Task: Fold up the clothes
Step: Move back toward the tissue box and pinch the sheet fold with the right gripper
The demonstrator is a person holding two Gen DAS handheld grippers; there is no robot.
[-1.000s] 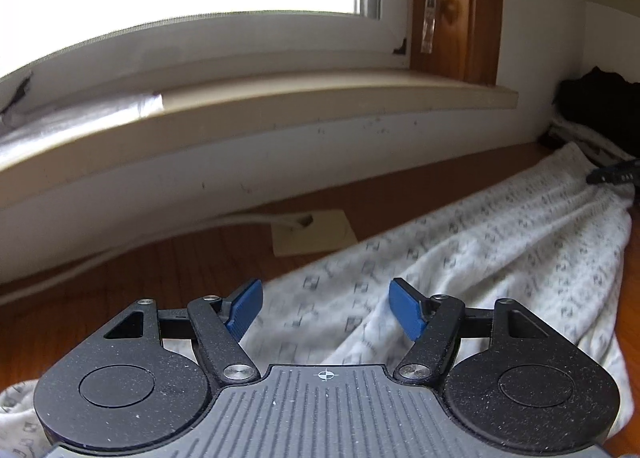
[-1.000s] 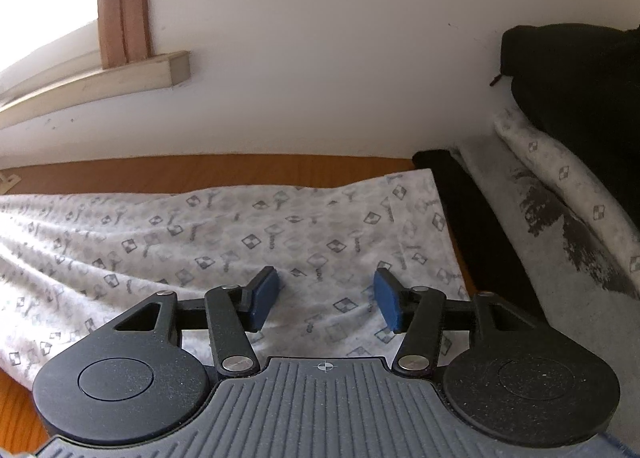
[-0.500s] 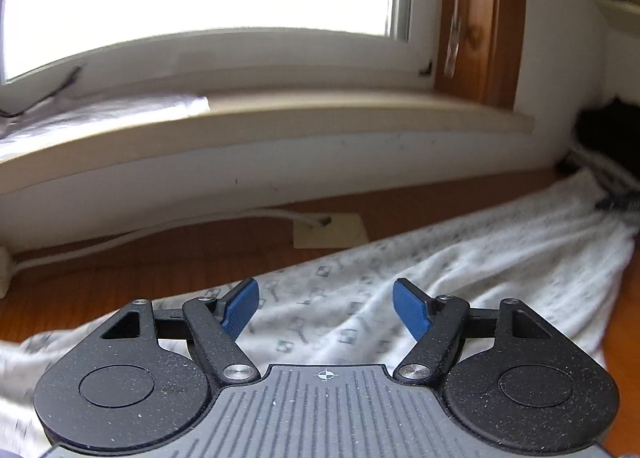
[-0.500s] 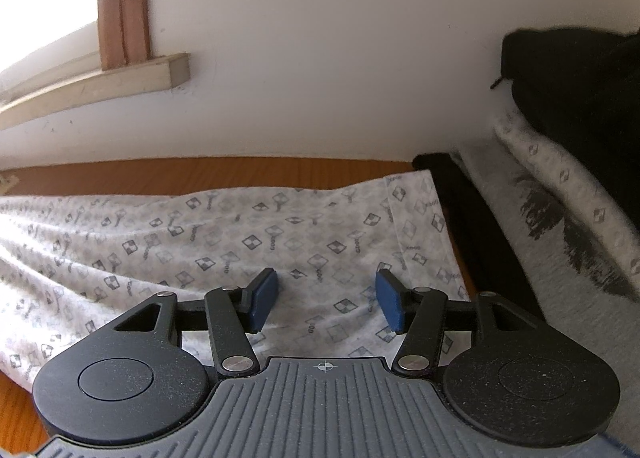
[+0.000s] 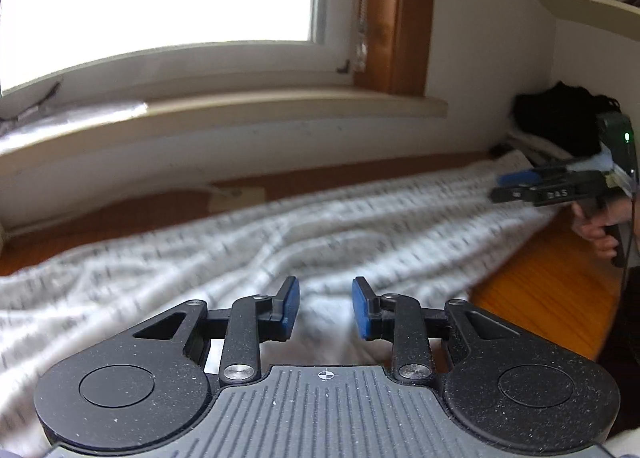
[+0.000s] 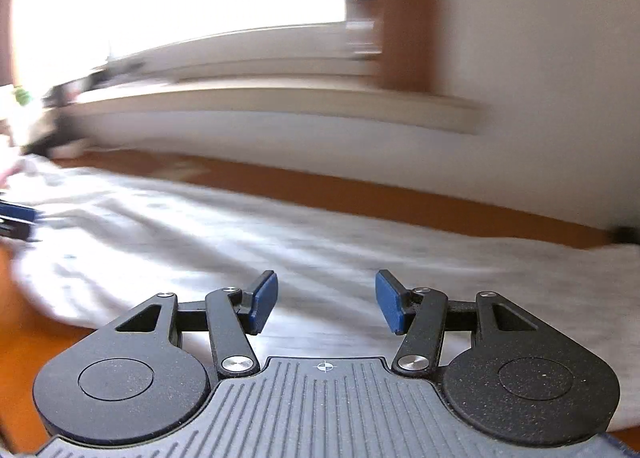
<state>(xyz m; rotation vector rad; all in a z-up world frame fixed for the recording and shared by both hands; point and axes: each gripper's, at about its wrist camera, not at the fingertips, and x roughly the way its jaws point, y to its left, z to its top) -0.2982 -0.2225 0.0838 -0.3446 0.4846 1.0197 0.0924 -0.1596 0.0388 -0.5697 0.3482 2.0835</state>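
Observation:
A white patterned garment [image 5: 320,225] lies spread lengthwise on the wooden table [image 5: 544,298]; it also shows, blurred, in the right wrist view [image 6: 320,242]. My left gripper [image 5: 325,306] is open and empty, low over the garment's near part. My right gripper [image 6: 326,300] is open and empty, over the garment's right end. The right gripper also shows in the left wrist view [image 5: 520,183] at the far right, held by a hand. The left gripper's blue tip shows at the left edge of the right wrist view [image 6: 18,213].
A wall with a window sill [image 5: 240,113] runs behind the table. A pile of dark and light clothes [image 5: 560,125] sits at the far right by the wall. A white cable and a pale card [image 5: 236,193] lie near the wall. A shelf [image 5: 584,5] hangs above right.
Both grippers have pulled back and swung; the right one turned left toward the window. The left jaws narrowed, the right jaws widened. More of the garment shows, still flat.

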